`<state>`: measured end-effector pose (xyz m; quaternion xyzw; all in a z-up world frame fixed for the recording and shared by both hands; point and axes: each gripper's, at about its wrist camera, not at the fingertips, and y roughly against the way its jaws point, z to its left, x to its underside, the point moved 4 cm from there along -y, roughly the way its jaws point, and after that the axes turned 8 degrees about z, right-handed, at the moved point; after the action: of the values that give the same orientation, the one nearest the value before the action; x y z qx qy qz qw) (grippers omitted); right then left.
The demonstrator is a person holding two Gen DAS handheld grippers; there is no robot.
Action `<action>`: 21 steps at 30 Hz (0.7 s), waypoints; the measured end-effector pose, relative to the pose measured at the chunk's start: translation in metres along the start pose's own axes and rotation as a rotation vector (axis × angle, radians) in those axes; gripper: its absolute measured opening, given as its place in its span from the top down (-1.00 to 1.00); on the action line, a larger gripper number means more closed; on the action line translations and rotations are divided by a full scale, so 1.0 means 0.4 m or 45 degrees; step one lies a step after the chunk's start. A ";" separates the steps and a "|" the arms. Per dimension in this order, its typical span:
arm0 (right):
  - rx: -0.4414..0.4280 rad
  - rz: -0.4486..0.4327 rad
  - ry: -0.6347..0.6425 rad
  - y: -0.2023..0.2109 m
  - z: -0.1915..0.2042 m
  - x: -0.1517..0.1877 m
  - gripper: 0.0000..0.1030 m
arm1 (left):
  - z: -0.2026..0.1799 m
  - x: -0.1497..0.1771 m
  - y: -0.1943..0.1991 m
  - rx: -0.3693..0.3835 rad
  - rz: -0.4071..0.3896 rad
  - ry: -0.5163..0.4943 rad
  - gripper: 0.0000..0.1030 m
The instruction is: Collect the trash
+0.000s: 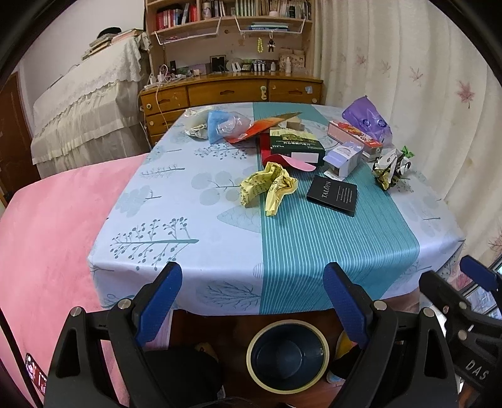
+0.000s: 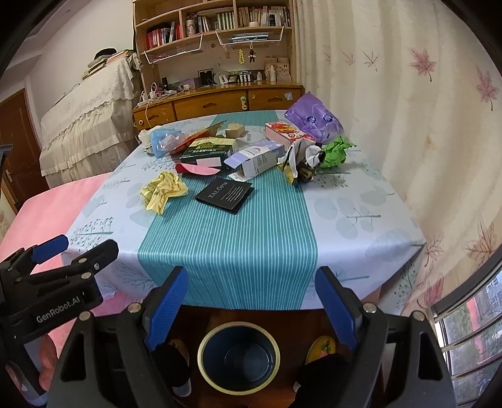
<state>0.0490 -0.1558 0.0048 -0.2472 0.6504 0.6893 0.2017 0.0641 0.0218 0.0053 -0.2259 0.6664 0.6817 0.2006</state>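
Daylight fills a bedroom with pale walls. A table (image 1: 219, 201) under a light blue leaf-print cloth with a teal striped centre band stands against a bed with a pink cover (image 1: 53, 226). Behind it runs a wooden dresser (image 1: 232, 91) topped by a bookshelf (image 1: 229, 18) full of books. A lace-draped piece of furniture (image 1: 84, 103) stands left, cream maple-leaf curtains (image 1: 408, 78) hang right, beside a window (image 2: 464, 339).
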 end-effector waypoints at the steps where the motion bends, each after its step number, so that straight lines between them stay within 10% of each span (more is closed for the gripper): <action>1: 0.000 -0.001 -0.004 -0.002 -0.003 -0.004 -0.62 | 0.000 -0.005 -0.006 0.001 0.011 -0.005 -0.75; 21: -0.149 0.041 -0.246 -0.121 -0.182 -0.278 -0.62 | 0.041 -0.270 -0.181 0.247 0.175 -0.026 -0.75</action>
<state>0.1724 -0.2198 0.0311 -0.1804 0.5904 0.7500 0.2374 0.1933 0.0433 0.0084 -0.1524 0.7410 0.6285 0.1810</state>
